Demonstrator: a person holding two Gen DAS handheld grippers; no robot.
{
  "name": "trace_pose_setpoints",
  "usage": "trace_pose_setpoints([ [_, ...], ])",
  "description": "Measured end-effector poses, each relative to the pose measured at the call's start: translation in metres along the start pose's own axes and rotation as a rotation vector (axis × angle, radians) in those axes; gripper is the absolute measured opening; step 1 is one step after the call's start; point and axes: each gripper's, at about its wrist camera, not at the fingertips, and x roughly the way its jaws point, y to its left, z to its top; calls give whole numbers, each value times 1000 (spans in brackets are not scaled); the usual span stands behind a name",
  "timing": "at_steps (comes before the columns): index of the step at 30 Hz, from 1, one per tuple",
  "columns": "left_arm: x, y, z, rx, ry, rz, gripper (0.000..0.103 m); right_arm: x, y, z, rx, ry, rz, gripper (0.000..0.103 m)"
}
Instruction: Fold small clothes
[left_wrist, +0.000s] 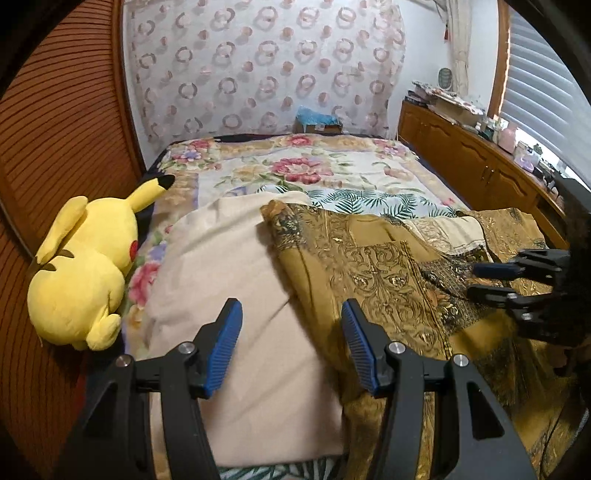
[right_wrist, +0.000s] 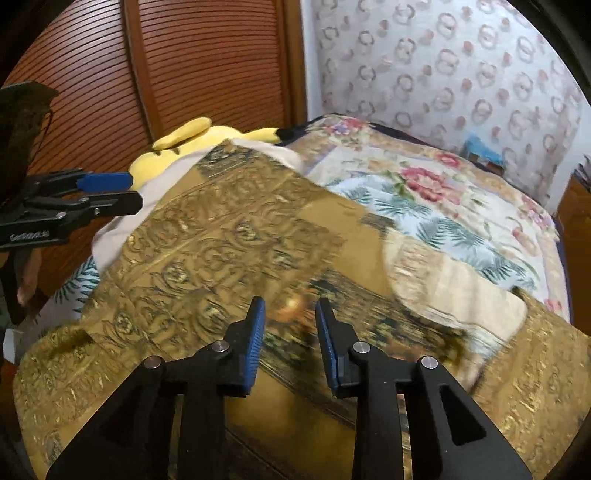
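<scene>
Your left gripper (left_wrist: 291, 314) hangs over the bed with its jaws standing well apart and nothing between the blue pads (left_wrist: 225, 343). Below it lies the cream cloth (left_wrist: 236, 266), spread flat, and the gap between the fingers frames the line where that cloth meets the gold garment (left_wrist: 388, 266). Neither pad touches fabric from what the left wrist view gives.

Your right gripper (right_wrist: 290, 317) is parted too, though less widely, and its pads press on nothing. It sits just above the gold garment (right_wrist: 207, 236), which is blurred under the fingertips in the right wrist view. From the left camera that same gripper (left_wrist: 476, 280) comes in from the right edge, fingers lying close over the patterned cloth.

The gold garment lies across the near right part of the bed, overlapping the cream cloth's right edge, with a pale lining panel (right_wrist: 454, 295) showing on its far right side. A fold ridge runs along its left border where it rises over the cream cloth.

Off to the left, against the slatted wooden door (left_wrist: 74, 122), a yellow plush (left_wrist: 85, 266) lies on its side at the mattress edge, well clear of both tools. The floral bedspread (left_wrist: 303, 170) runs on behind the clothes, and a wooden cabinet (left_wrist: 461, 155) lines the right wall.
</scene>
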Motion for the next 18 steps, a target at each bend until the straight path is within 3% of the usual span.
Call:
trace_pose_setpoints([
  [3,8,-2,5,0,11,-14,55,-16,-19,-11,21,-6,-41,42],
  [11,25,-6,15,-1,37,-47,55,-47,-75,-54,71,38,-175,45],
  [18,35,-8,23,-4,48,-47,33,-44,-95,-77,117,52,-188,45],
])
